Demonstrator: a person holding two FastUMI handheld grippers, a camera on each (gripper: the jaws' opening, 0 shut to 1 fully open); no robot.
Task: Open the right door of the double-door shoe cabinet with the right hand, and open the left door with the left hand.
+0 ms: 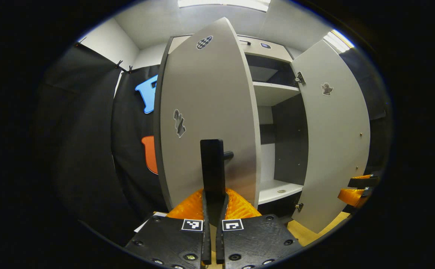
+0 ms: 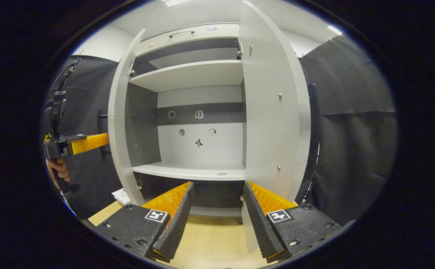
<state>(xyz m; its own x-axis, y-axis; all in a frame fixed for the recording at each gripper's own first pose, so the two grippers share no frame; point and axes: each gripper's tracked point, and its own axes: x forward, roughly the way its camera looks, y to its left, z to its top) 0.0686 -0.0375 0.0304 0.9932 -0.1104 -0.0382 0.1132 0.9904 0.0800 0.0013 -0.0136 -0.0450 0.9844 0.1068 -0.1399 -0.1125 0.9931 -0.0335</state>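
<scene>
Grey left door (image 1: 206, 112) is half open, its black handle (image 1: 213, 164) clamped between the left gripper (image 1: 213, 198) fingers. Pull along the hinge arc, wrist level, no twisting. Right door (image 2: 273, 112) stands wide open; right gripper (image 2: 217, 209) hovers released, fingers spread, facing the cabinet's lower shelf (image 2: 191, 172).

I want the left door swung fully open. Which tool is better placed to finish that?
Left. The left tool is clamped on the left door's handle, with that door part open. The right tool is open, holding nothing, beside the wide-open right door.
</scene>
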